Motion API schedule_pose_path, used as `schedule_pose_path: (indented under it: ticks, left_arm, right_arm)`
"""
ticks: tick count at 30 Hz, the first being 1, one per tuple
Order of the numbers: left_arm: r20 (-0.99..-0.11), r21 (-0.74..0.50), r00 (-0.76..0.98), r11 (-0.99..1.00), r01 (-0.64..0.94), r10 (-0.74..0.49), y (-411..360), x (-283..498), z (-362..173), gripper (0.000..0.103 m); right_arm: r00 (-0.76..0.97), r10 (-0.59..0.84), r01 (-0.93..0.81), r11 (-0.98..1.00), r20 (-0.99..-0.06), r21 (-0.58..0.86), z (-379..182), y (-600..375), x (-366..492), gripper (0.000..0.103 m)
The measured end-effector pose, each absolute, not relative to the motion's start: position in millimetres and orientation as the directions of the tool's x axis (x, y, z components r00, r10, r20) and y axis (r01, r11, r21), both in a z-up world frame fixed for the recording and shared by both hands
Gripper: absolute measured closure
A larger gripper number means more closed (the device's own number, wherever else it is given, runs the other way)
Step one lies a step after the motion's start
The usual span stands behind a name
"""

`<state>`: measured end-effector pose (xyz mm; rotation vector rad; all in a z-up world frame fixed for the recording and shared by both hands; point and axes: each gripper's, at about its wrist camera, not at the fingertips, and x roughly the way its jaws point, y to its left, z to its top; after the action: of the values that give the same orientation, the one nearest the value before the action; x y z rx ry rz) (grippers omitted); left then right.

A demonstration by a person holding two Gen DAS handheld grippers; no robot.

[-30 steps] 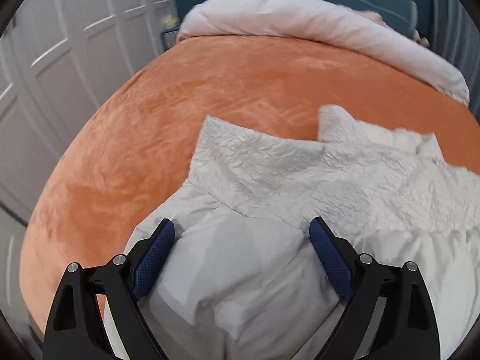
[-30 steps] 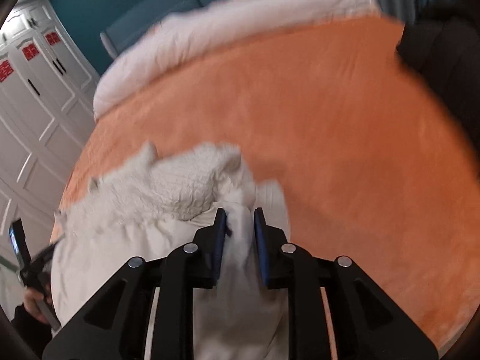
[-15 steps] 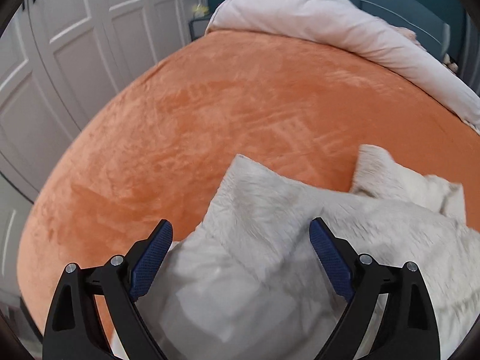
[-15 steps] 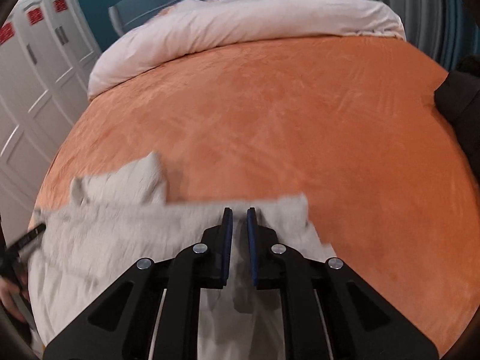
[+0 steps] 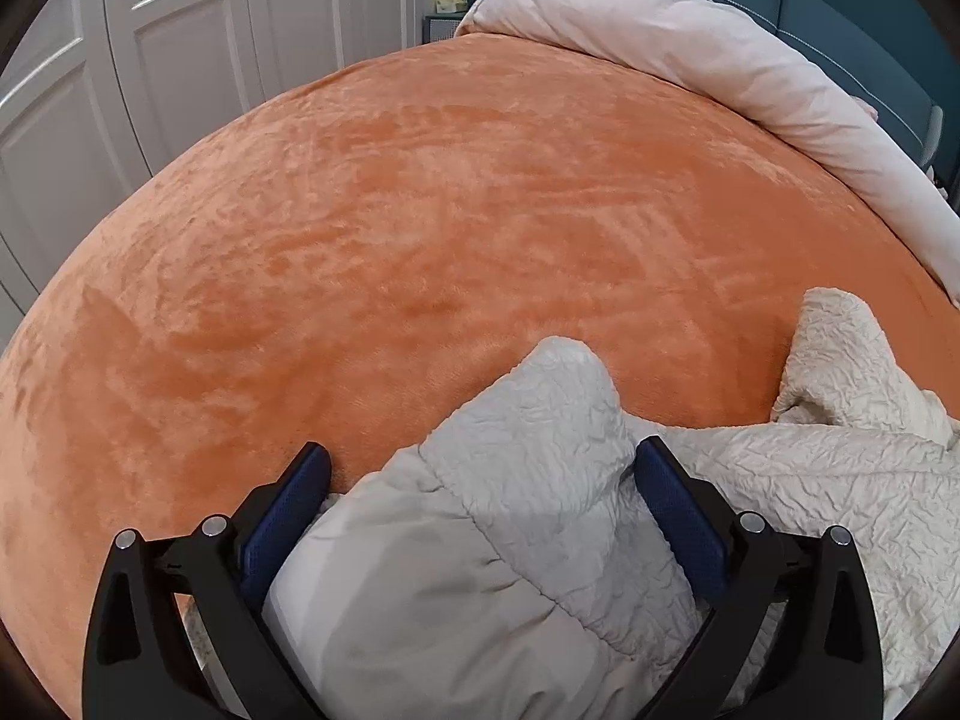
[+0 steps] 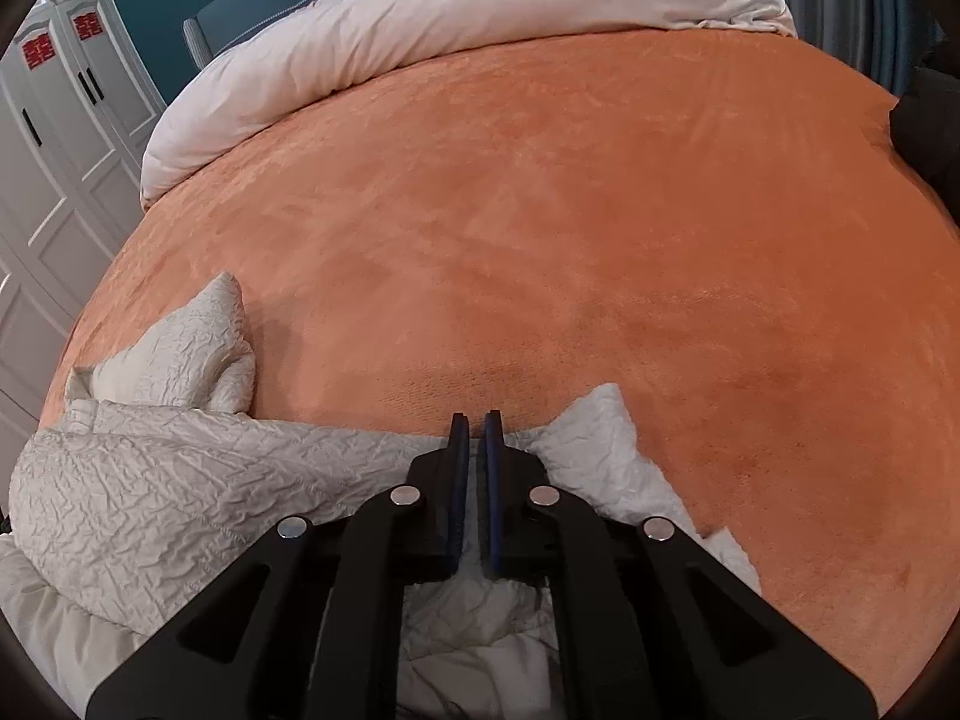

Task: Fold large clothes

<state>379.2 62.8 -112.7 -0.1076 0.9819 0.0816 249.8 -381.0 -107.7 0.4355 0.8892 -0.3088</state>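
A cream crinkled garment [image 5: 510,540] with a smooth pale lining lies bunched at the near edge of the orange bed cover [image 5: 420,210]. My left gripper [image 5: 480,453] straddles a folded hump of it; its jaws are opening wide, and the blue pads [image 5: 288,510] stand beside the cloth without pinching it. In the right wrist view the same garment [image 6: 180,480] spreads to the left and under the tool. My right gripper [image 6: 477,420] is shut, its tips pinching the garment's far edge down against the bed cover [image 6: 600,210].
A rolled white duvet [image 5: 690,60] [image 6: 420,18] lies across the far end of the bed. White wardrobe doors [image 5: 150,60] stand to the left. A dark object [image 6: 930,120] sits at the bed's right edge. Beyond the garment there is only broad orange cover.
Both grippers came down toward the bed and the garment settled onto the cover. The right jaws closed from a narrow gap to nearly touching. The left jaws spread a little wider.
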Motion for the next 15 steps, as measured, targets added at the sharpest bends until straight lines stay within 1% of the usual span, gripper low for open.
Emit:
schedule_pose_path:
  ticks: [8,12,13,14,15]
  left_arm:
    - [-0.821,-0.046,0.569,0.991,-0.123,0.033,61,379,-117,0.005]
    - [-0.833,-0.026,0.552,0.992,-0.121,0.045,60,380,-112,0.005]
    - [-0.839,-0.009,0.541,0.993,-0.120,0.058,60,380,-106,0.005]
    - [-0.842,0.023,0.533,0.992,-0.122,0.085,60,376,-94,0.010]
    - [-0.835,0.031,0.542,0.992,-0.125,0.095,60,370,-82,0.010]
  right_arm:
    - [0.623,-0.097,0.437,0.867,-0.776,0.242,-112,-380,246,0.101]
    - [0.603,-0.089,0.438,0.867,-0.792,0.236,-106,-381,249,0.101]
    - [0.585,-0.103,0.444,0.871,-0.805,0.211,-99,-380,250,0.100]
    - [0.569,-0.147,0.461,0.872,-0.809,0.165,-84,-375,247,0.096]
    - [0.600,-0.150,0.449,0.876,-0.785,0.176,-69,-370,242,0.093]
